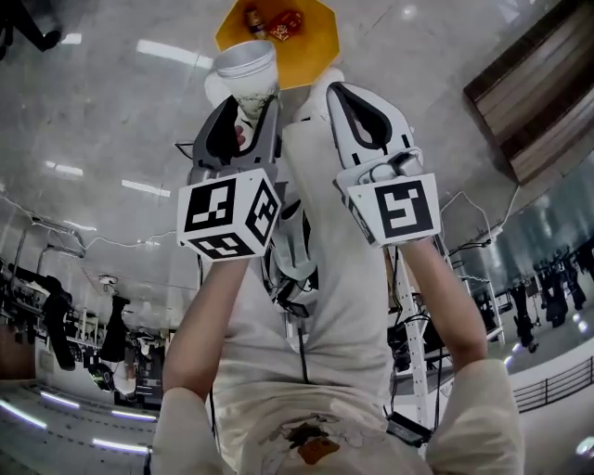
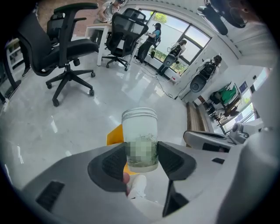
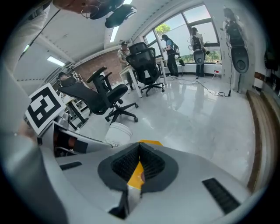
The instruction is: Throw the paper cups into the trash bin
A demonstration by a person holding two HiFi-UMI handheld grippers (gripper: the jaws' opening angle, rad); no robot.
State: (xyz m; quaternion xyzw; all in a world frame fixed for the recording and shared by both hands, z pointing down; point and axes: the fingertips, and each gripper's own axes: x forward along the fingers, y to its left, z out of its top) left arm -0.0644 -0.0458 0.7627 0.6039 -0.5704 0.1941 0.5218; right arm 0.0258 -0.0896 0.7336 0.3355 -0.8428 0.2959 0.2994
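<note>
A white paper cup [image 1: 249,79] is held upright in my left gripper [image 1: 251,107], whose jaws are shut on the cup's lower part. It hangs over the near rim of a yellow octagonal trash bin [image 1: 316,42] on the floor. In the left gripper view the cup [image 2: 140,138] fills the gap between the dark pads [image 2: 114,162], with a corner of the bin [image 2: 114,134] behind it. My right gripper [image 1: 339,91] is beside it on the right, shut and empty. Its view shows the closed gripper [image 3: 139,159], the bin [image 3: 151,143] just beyond, and the cup [image 3: 118,132] to the left.
Red wrappers [image 1: 283,23] lie inside the bin. The floor is glossy pale marble. Black office chairs [image 2: 65,48] and desks stand further off, and people stand by the windows [image 3: 168,48]. A low wooden ledge [image 1: 529,93] runs along the right side.
</note>
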